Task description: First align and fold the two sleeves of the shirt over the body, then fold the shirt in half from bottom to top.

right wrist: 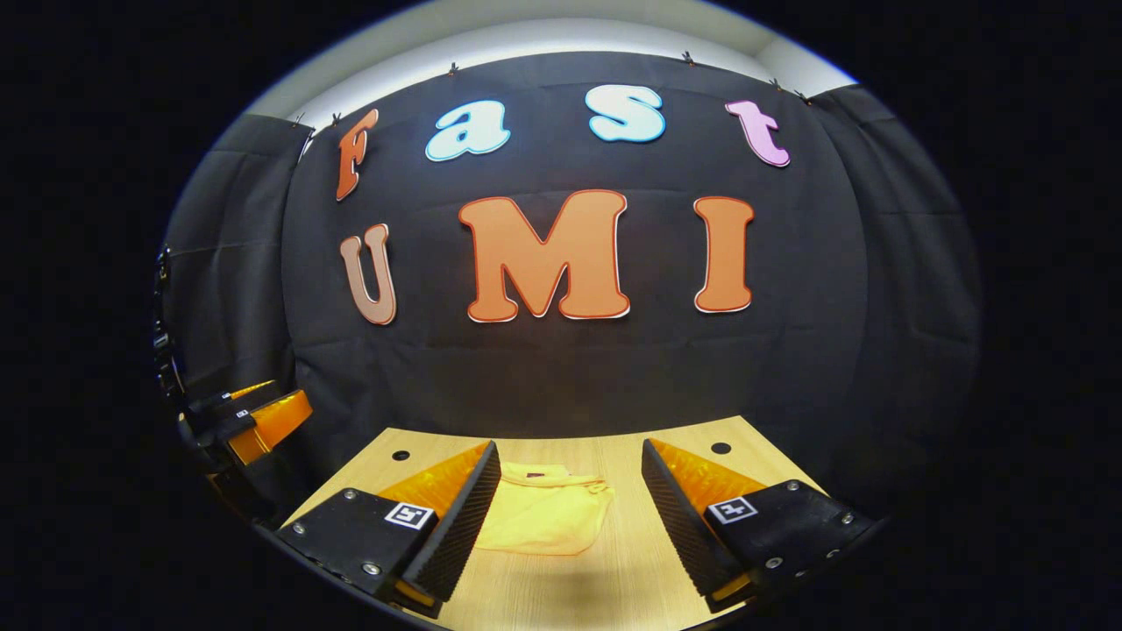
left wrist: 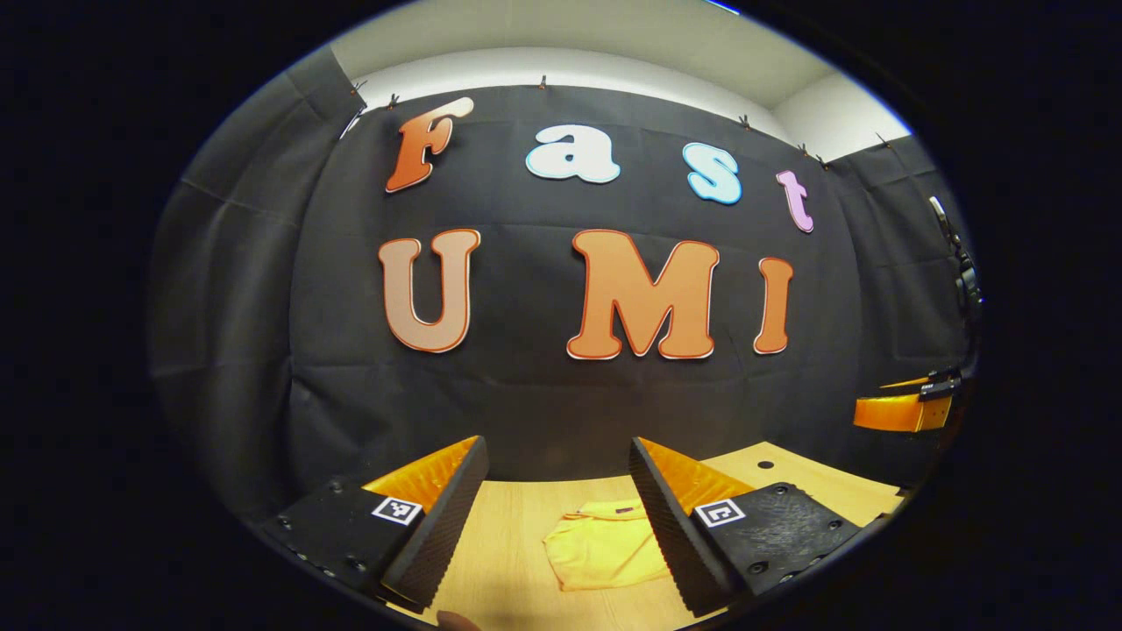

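Lying folded into a compact yellow bundle on the wooden desk [left wrist: 517, 526]: the shirt [left wrist: 605, 548], seen in the left gripper view between the two fingers and slightly toward the right one, collar side facing the booth wall. Resting flat, with nothing touching it, well below and ahead of both tools.

Hovering above the near part of the desk, left tongs [left wrist: 558, 526] standing wide apart, clamping nothing, fingers [left wrist: 443, 535] tilted outward with ridged inner faces turned toward each other. Showing at the far right edge of the same view, partly cut off: the other tool, too little visible there to judge its gap.

Hanging likewise over the desk in the right gripper view, right tongs [right wrist: 570, 526] spread wide, gripping nothing, fingers [right wrist: 460, 526] framing the shirt [right wrist: 548, 517], which is sitting nearer the left finger, its edge partly hidden behind that finger. Desk [right wrist: 631, 561] running back to the black cloth, two small dark holes marking its far corners. Peeking in at the left edge of this view, the left tool, raised beside the desk rather than over the shirt.
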`<action>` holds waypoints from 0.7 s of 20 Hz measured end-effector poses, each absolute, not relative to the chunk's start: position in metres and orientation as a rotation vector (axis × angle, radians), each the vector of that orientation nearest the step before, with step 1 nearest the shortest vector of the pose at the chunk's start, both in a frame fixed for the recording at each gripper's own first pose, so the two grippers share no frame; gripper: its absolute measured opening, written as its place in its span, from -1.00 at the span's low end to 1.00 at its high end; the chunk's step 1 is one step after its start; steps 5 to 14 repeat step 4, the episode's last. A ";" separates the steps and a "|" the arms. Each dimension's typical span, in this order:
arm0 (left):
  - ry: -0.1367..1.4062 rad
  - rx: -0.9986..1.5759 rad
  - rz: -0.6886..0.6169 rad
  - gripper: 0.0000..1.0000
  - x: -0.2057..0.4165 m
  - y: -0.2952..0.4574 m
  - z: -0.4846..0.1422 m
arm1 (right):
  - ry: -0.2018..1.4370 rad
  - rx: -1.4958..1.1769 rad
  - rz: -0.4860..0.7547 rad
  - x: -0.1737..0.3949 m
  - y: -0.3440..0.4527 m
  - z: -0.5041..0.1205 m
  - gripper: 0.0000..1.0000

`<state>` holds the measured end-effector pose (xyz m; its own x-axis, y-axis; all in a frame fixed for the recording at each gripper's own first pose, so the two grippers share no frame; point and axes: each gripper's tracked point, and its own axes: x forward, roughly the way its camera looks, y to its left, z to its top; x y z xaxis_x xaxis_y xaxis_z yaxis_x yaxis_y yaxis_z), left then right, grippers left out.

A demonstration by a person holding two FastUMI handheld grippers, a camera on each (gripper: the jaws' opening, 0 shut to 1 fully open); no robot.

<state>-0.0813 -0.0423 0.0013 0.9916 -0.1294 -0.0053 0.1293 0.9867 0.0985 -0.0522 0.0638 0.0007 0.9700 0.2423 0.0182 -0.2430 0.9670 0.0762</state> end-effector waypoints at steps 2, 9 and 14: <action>-0.024 0.082 -0.164 0.94 -0.082 -0.061 0.008 | -0.026 0.081 0.257 -0.053 0.051 0.006 0.96; -0.040 0.104 -0.162 0.89 -0.079 -0.070 0.012 | -0.032 0.070 0.273 -0.052 0.035 0.006 0.96; -0.040 0.104 -0.162 0.89 -0.079 -0.070 0.012 | -0.032 0.070 0.273 -0.052 0.035 0.006 0.96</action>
